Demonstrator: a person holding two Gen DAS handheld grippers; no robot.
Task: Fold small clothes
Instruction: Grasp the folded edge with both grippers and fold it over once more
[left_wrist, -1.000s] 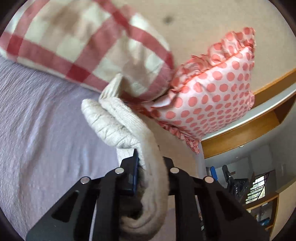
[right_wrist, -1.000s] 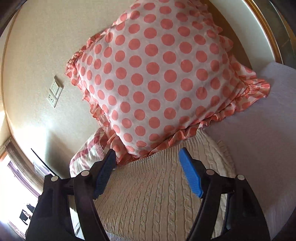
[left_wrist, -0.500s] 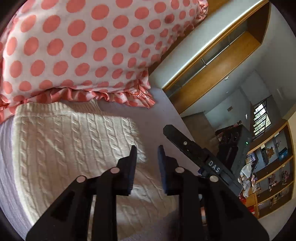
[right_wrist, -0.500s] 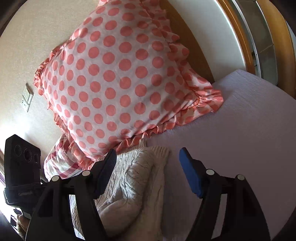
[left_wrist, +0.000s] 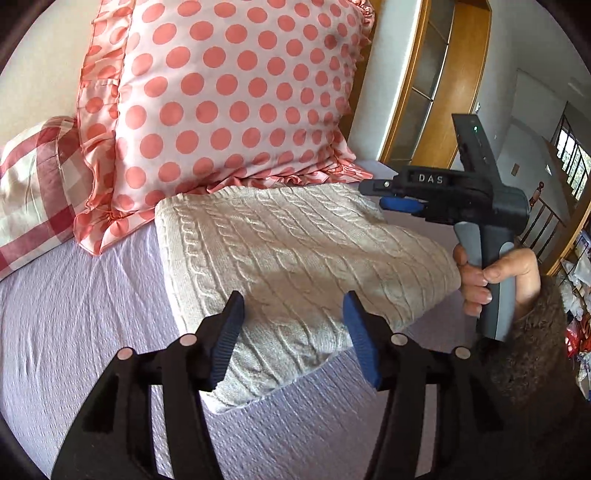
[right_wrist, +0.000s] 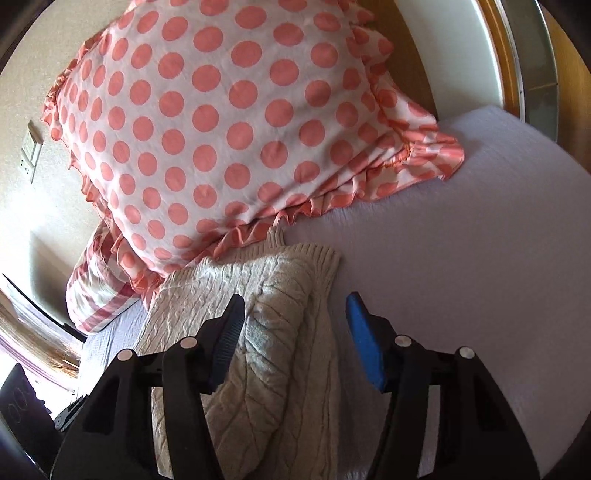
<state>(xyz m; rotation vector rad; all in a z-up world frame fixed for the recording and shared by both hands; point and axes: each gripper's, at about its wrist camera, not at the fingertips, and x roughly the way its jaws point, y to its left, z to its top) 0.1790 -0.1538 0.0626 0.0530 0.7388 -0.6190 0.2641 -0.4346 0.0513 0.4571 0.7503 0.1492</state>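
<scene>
A cream cable-knit sweater (left_wrist: 295, 258) lies folded on the lilac bed sheet (left_wrist: 74, 314), its far edge against the polka-dot pillow. My left gripper (left_wrist: 293, 325) is open and empty, just above the sweater's near edge. In the right wrist view the sweater (right_wrist: 258, 325) lies folded under my right gripper (right_wrist: 295, 328), which is open and empty above its right edge. The right gripper also shows in the left wrist view (left_wrist: 402, 205), held by a hand at the sweater's far right corner.
A pink polka-dot pillow (left_wrist: 229, 99) leans against the wall behind the sweater. A red checked pillow (left_wrist: 33, 192) lies to its left. Wooden shelving (left_wrist: 436, 85) stands beyond the bed's right side. Bare sheet (right_wrist: 461, 277) lies right of the sweater.
My left gripper let go of the sweater, opened wide and drew back over its near edge. The sweater now lies flat and folded. My right gripper stayed open and shifted to its right edge.
</scene>
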